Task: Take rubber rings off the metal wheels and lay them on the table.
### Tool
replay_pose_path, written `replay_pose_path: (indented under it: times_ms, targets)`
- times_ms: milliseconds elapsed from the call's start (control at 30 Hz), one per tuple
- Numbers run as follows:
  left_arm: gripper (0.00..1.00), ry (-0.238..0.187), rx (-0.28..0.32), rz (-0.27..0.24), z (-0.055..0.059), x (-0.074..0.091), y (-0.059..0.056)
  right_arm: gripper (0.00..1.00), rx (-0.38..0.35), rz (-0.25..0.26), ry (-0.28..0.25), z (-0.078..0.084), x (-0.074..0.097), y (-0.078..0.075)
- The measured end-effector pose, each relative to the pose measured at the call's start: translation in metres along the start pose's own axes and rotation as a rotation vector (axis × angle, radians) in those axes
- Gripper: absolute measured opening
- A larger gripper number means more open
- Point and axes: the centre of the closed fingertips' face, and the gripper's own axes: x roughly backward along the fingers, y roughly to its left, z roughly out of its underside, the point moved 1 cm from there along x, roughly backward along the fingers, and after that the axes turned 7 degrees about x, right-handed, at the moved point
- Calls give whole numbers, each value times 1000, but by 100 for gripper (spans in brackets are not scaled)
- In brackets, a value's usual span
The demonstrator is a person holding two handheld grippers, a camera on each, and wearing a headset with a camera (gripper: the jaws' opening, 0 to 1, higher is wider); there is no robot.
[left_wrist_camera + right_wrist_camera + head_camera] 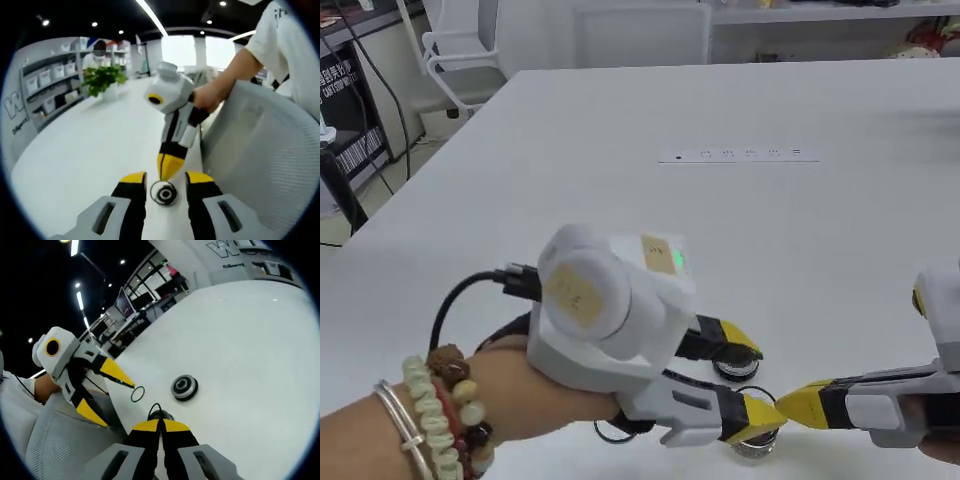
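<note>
right gripper [160,426]: jaws closed, tips pinching a thin black loop of rubber ring [156,407] that stands up from the near wheel [164,192]. left gripper [166,179]: jaws apart, one on each side of that wheel (contact cannot be told). loose ring [137,393]: flat on the white table [720,220], just beside a left jaw tip. far wheel [184,387]: dark-rimmed, lying flat, apart from the right gripper.
</note>
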Motion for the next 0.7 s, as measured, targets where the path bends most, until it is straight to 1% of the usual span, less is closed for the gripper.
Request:
replay_pose_path:
  times_ms: [67,100,133,167,200,233,300,400,433,467,533,600,633,700]
  targets:
    - [38,-25,-8,-23,-8,11,4,0,8,10,-13,-3,3,-1]
    - [39,-28,-10,-25,-9,13,4,0,10,13,-18,-5,5,-1]
    - [39,-37,-12,-40,-12,19,6,0,12,16,-24,-6,6,-1]
    - [40,-39,-13,-54,-12,25,9,0,22,25,-38,-10,9,-2]
    - [40,-47,-4,-77,-13,36,12,0,25,29,-48,-13,11,-2]
    - [42,-50,-1,-85,-13,39,13,0,26,34,-62,-16,14,-2]
    - [46,-63,14,-114,-13,53,16,0,22,47,-99,-24,20,-4]
    - [53,-70,58,-157,-8,75,20,0,29,86,-139,-33,28,-11]
    - [55,-71,63,-166,-6,79,21,0,22,91,-158,-37,32,-12]
    - [57,-77,73,-187,-4,87,23,0,20,93,-166,-39,33,-12]
    - [59,-80,88,-218,2,97,24,0,4,101,-201,-46,39,-14]
    - [63,-82,104,-240,7,103,25,0,9,115,-236,-55,45,-14]
    - [65,-82,119,-252,12,107,24,0,15,115,-248,-59,48,-12]
    - [68,-89,145,-266,17,112,23,0,20,112,-266,-66,52,-9]
